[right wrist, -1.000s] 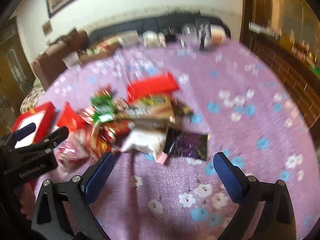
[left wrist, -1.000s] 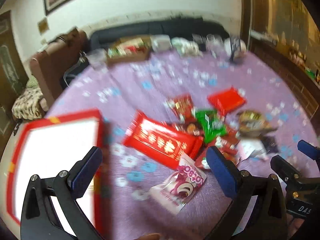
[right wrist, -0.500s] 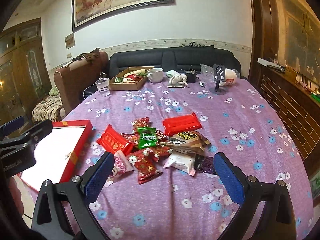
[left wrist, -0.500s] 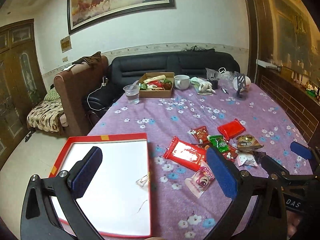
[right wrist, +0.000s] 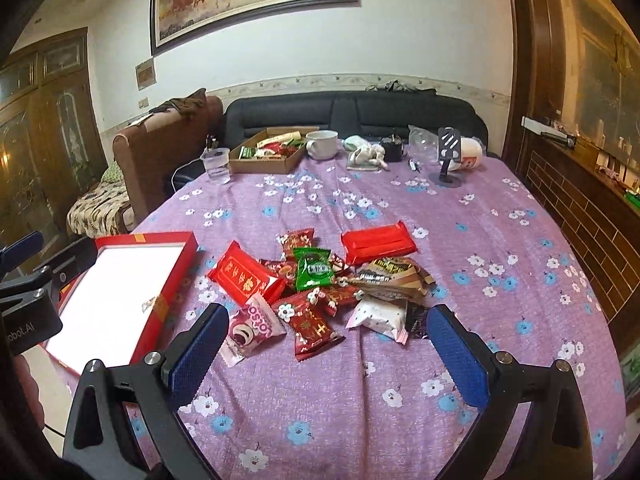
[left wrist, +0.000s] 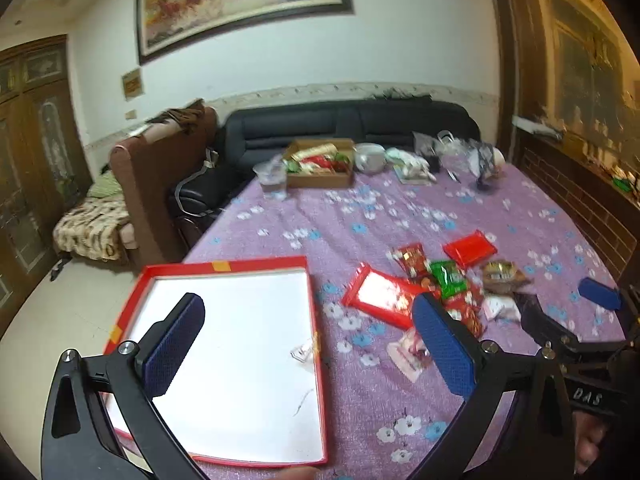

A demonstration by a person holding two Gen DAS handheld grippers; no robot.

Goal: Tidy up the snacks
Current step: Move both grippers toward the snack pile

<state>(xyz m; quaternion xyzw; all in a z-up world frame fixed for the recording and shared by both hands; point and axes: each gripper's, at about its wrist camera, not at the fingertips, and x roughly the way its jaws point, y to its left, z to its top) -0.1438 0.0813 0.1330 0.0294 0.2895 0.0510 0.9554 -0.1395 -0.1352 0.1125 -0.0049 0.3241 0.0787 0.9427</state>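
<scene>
A pile of snack packets lies mid-table on the purple flowered cloth: a long red packet (right wrist: pixel 244 278), a green packet (right wrist: pixel 314 269), a flat red packet (right wrist: pixel 378 242), a pink packet (right wrist: pixel 250 330), a white one (right wrist: pixel 378 316) and brown ones (right wrist: pixel 390 274). A red box with a white inside (left wrist: pixel 236 344) sits at the table's left edge, seen also in the right wrist view (right wrist: pixel 120 288). My left gripper (left wrist: pixel 308 344) hangs open above the red box. My right gripper (right wrist: pixel 328 354) is open, above the cloth just in front of the pile. Neither holds anything.
At the table's far side stand a cardboard box of snacks (right wrist: pixel 268 156), a plastic cup of water (right wrist: pixel 218 166), a white mug (right wrist: pixel 322 144), a phone stand (right wrist: pixel 446 160) and small clutter. A black sofa (right wrist: pixel 352 114) and a brown armchair (right wrist: pixel 160 152) stand beyond.
Both views pulled back from close over the pile one second ago to a higher, wider look; since half a second ago the left view has shifted slightly. Both grippers stayed open.
</scene>
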